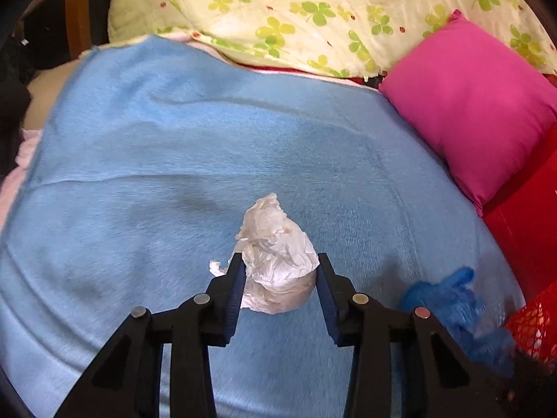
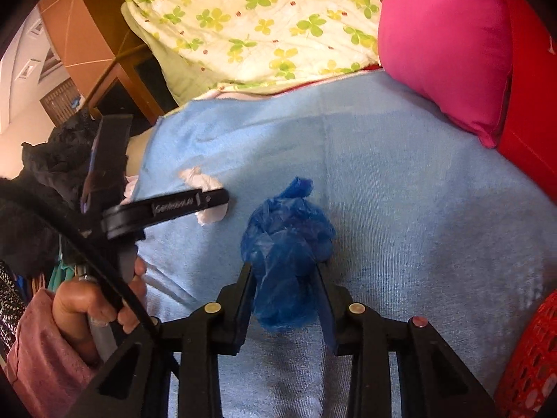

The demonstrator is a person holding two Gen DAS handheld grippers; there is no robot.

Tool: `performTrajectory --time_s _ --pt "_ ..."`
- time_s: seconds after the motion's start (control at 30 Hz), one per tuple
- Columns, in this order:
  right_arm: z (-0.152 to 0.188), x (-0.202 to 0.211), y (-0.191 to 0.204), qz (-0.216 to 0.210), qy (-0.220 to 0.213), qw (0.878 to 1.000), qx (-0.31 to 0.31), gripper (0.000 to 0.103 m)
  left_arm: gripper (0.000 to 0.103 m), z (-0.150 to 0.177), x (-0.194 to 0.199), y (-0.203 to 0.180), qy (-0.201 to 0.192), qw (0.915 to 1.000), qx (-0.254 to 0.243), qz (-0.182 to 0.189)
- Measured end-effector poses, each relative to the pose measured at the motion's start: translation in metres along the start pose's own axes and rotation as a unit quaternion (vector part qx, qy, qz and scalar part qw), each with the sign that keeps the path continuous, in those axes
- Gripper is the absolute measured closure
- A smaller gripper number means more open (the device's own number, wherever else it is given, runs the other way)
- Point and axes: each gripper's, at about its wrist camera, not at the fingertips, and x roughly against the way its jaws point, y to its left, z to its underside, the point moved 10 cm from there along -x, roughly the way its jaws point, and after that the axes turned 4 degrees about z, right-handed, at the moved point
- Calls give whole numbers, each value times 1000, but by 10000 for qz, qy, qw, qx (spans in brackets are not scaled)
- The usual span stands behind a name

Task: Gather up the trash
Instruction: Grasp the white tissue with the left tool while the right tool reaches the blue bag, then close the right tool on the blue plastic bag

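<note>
A crumpled white tissue wad point(image 1: 278, 261) lies on the light blue blanket point(image 1: 174, 156). My left gripper point(image 1: 280, 261) stands around the wad; its left pad touches the wad and a small gap shows at the right pad. A crumpled blue plastic bag point(image 2: 287, 250) sits between the fingers of my right gripper point(image 2: 283, 266), which is shut on it. The blue bag also shows at the lower right of the left wrist view point(image 1: 463, 310). In the right wrist view the left gripper point(image 2: 216, 198) partly hides the white wad point(image 2: 205, 188).
A magenta pillow point(image 1: 477, 104) and a clover-print quilt point(image 1: 313, 14) lie at the back. A red mesh basket point(image 2: 529, 358) stands at the right, also in the left wrist view point(image 1: 532, 327). A red sheet point(image 1: 525, 209) lies beside the pillow. Dark clothes point(image 2: 45, 181) and wooden furniture point(image 2: 90, 35) are at the left.
</note>
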Motion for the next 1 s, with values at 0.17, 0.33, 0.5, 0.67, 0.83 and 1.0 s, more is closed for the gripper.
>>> performTrajectory --time_s 0.17,0.33,0.5,0.67,0.83,1.0 --pt "-3 21 11 -151 -280 9994 150 69 62 15 37 0 -108 9990 -175 -409" --pt "-6 40 21 -354 -501 9979 202 70 61 45 81 -3 -196 9968 -326 -701" --pt "-4 42 16 -427 -422 9982 20 69 61 73 107 -8 -244 9973 -300 -625" --pt "-9 33 8 -340 -503 9979 -229 25 61 93 119 -7 -298 9971 -230 -666" --pt "-6 4 12 -198 -271 9994 -108 27 61 100 124 -5 -356 9965 -193 -729" --pt "14 -39 4 288 401 9988 -38 61 61 104 132 -3 -404 9946 -264 -918"
